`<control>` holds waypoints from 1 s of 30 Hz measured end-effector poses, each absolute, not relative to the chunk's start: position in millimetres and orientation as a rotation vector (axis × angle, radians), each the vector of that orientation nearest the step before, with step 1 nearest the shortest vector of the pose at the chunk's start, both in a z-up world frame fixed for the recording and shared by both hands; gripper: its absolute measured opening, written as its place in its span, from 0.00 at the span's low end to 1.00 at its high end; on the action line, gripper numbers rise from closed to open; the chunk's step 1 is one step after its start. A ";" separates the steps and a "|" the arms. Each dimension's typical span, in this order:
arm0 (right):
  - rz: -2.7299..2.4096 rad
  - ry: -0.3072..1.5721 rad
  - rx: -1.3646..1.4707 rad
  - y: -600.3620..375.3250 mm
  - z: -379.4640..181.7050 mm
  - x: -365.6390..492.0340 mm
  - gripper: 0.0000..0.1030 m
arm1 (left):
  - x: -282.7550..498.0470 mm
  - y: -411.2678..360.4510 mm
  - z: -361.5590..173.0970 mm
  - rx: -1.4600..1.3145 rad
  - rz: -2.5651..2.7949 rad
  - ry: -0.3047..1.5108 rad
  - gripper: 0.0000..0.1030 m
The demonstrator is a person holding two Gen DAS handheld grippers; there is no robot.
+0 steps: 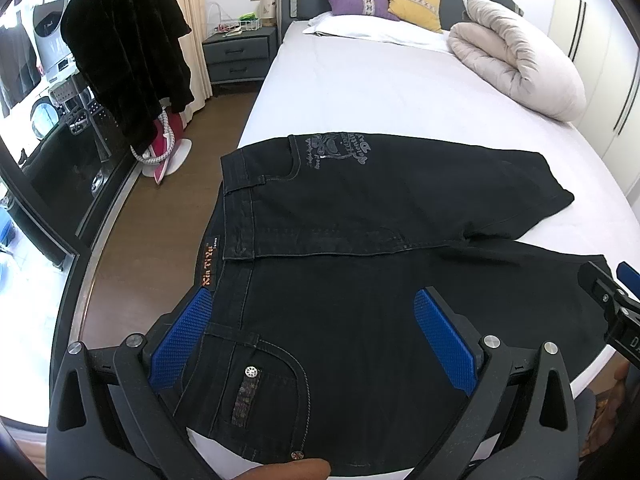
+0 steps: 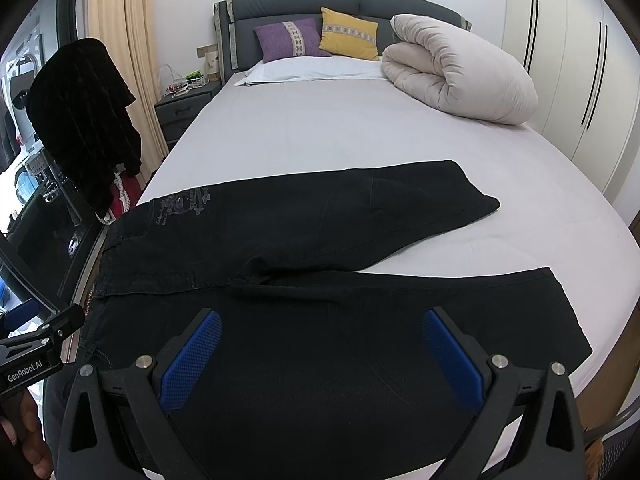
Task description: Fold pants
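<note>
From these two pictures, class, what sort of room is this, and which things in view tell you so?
Most likely a home bedroom. A made bed with a padded headboard fills the room, pillows and a rolled duvet lie at its head, and a nightstand stands beside it. Black pants lie spread on the bed.

Both wrist views face headboardward, sharing pants (image 1: 360, 240).

Bedroom: grey padded headboard (image 2: 340, 4) top centre, white wall behind, white wardrobe doors (image 2: 580, 80) right, grey nightstand (image 1: 240, 54) and beige curtain (image 2: 120, 40) upper left, brown wood floor (image 1: 160, 240) left.
</note>
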State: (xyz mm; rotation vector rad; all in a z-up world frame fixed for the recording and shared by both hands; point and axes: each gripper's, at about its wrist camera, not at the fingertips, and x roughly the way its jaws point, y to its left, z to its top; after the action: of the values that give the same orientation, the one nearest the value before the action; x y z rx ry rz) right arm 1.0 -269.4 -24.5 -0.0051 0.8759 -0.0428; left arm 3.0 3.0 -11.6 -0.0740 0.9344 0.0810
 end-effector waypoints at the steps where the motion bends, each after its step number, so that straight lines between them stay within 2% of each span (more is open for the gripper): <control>1: -0.043 0.878 -0.005 -269.2 -25.1 1.3 1.00 | 3.3 3.2 -11.5 -0.072 0.082 0.935 1.00; 17: -0.041 0.920 0.000 -269.3 -36.4 14.3 1.00 | 15.7 6.6 -21.0 -0.044 0.105 0.962 1.00; 22: -0.018 0.929 0.008 -269.2 -40.7 20.7 1.00 | 21.6 5.5 -36.2 0.018 0.075 0.972 1.00; 25: 0.008 0.918 0.003 -267.4 -42.1 26.3 1.00 | 29.4 13.2 -45.7 -0.035 -0.012 1.000 1.00; 30: 0.060 0.892 -0.015 -265.7 -41.2 42.5 1.00 | 45.9 27.2 -53.0 -0.031 -0.023 0.958 1.00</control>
State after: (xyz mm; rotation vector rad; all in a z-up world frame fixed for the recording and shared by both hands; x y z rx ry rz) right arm 42.5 -265.7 -41.2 -0.0145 0.8920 0.0605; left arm 45.9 27.2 -53.0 -0.0307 0.9582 -0.0234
